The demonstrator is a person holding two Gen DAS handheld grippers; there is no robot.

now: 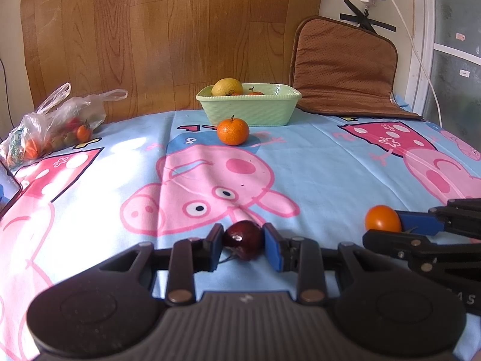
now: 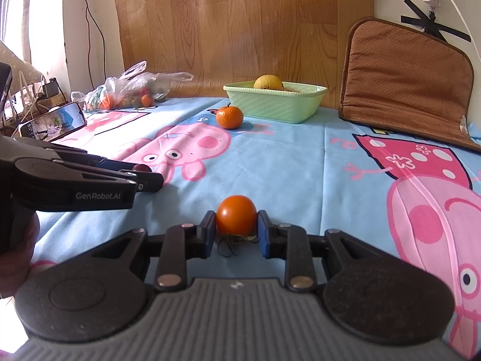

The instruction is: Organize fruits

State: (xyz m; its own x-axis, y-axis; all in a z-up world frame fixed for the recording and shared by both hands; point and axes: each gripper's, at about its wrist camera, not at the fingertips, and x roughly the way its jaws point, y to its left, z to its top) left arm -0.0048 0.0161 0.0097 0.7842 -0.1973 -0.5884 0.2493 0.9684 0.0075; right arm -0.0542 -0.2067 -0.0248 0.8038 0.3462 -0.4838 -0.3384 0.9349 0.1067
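Observation:
My left gripper (image 1: 243,242) is shut on a dark red fruit (image 1: 243,238) low over the cartoon-print cloth. My right gripper (image 2: 236,226) is shut on a small orange tomato (image 2: 236,218), also seen in the left wrist view (image 1: 382,218). A mandarin (image 1: 233,131) with a stem sits on the cloth just in front of a light green basket (image 1: 255,111). The basket (image 2: 279,105) holds a yellow citrus (image 1: 227,87) and small orange fruits. The mandarin also shows in the right wrist view (image 2: 229,116).
A plastic bag of small tomatoes (image 1: 57,126) lies at the far left. A phone (image 2: 54,123) leans at the left edge. A brown cushion (image 1: 342,69) leans against the wall at the back right, beside a wood-grain board (image 1: 168,36).

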